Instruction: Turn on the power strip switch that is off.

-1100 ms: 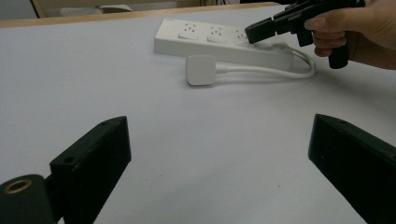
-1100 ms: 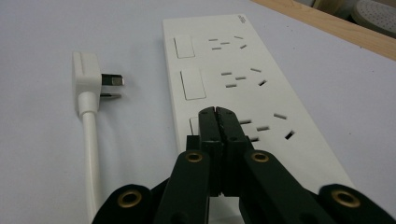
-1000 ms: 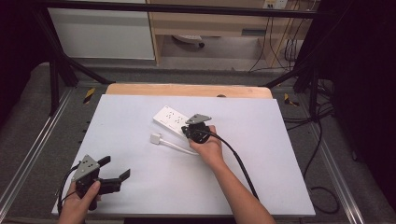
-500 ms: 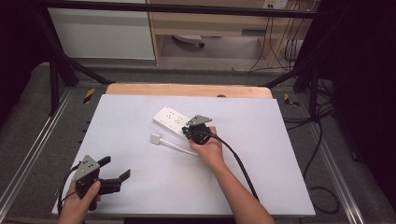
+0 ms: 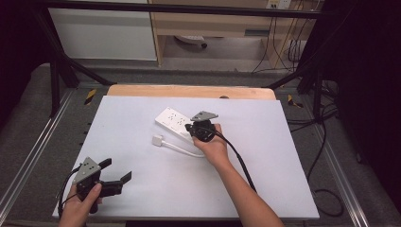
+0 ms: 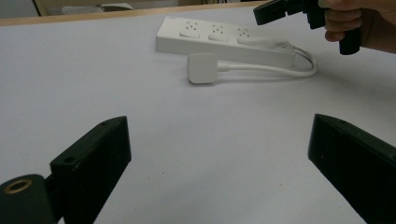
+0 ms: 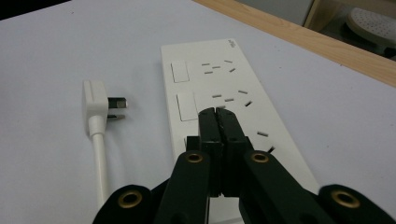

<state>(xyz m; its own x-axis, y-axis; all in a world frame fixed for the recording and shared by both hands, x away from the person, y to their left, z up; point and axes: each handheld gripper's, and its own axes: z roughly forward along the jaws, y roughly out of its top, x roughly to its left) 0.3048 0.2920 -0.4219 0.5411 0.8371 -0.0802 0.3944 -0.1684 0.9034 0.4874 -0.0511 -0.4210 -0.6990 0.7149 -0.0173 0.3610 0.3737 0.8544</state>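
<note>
The white power strip [image 5: 177, 122] lies slantwise toward the far edge of the surface [image 5: 283, 161], its white plug [image 5: 157, 140] just beside it on the near side, cord curving back to the strip. The right gripper [image 5: 193, 126] hovers over the strip's near end, jaws pressed together on nothing. The left gripper [image 5: 118, 172] rests at the near left corner, jaws spread wide.

Bright, even overhead light on the white counter [image 5: 142, 113]; dark, murky surroundings at the high view's edges. Soft, faint shadows under the power strip [image 6: 219, 39] and plug [image 7: 93, 105]. No glare. Slightly soft and grainy throughout, with the nearest black tool [image 7: 218, 116] parts blurred in both gripper views.
</note>
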